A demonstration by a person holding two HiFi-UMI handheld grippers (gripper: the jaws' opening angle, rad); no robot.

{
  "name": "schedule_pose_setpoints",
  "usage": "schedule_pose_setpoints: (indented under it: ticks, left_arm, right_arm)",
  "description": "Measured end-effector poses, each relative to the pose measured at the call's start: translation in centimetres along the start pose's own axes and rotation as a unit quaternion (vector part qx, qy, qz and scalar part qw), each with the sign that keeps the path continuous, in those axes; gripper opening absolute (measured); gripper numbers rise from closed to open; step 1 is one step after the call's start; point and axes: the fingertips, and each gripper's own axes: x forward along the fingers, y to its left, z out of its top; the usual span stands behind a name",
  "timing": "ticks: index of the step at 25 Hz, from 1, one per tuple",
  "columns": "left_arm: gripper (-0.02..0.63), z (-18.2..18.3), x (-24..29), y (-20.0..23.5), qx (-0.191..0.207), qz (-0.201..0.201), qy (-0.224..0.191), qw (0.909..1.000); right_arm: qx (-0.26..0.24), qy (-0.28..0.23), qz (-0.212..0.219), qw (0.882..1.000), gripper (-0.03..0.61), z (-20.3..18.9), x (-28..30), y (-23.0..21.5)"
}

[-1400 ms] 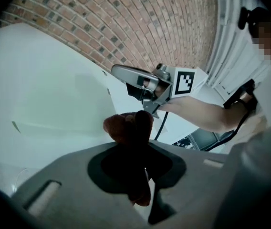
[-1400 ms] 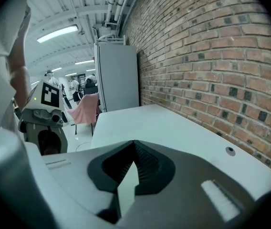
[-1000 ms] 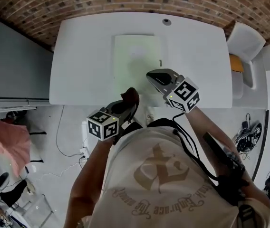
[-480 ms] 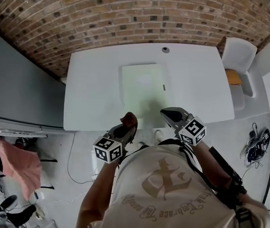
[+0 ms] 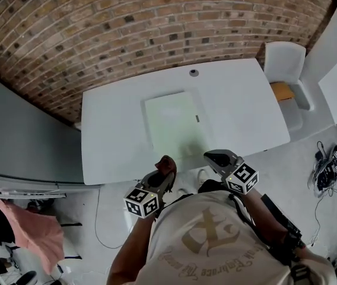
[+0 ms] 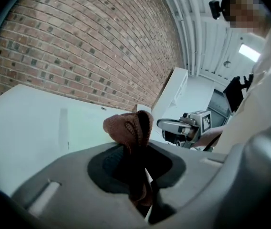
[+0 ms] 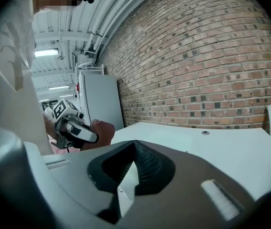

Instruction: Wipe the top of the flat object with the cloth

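Note:
A pale green flat sheet (image 5: 171,120) lies in the middle of the white table (image 5: 245,111). My left gripper (image 5: 167,161) hangs just off the table's near edge, below the sheet, shut on a bunched brown cloth (image 5: 168,164). In the left gripper view the cloth (image 6: 128,128) sticks up out of the jaws. My right gripper (image 5: 207,155) is beside it to the right, also off the near edge, jaws shut with nothing in them. The right gripper view shows the left gripper (image 7: 73,128) and the cloth (image 7: 102,130) to its left.
A brick wall runs behind the table. A white chair (image 5: 284,61) with an orange item (image 5: 281,89) stands at the table's right end. A small round fitting (image 5: 193,72) sits near the far edge. Cables (image 5: 326,165) lie on the floor at right, a pink fabric (image 5: 35,230) at lower left.
Both grippers have drawn back from over the sheet's near end to just off the table's near edge. The head view has pulled away, showing more wall. The cloth stays gripped.

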Motion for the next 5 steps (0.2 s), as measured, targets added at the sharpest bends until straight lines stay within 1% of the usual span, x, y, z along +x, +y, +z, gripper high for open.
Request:
schedule_pose_setpoints:
  ticks: [5]
  left_arm:
    - [0.078, -0.25, 0.85, -0.65, 0.002, -0.006, 0.002, 1.0]
  right_arm:
    - [0.006, 0.0, -0.007, 1.0, 0.008, -0.7, -0.89, -0.11]
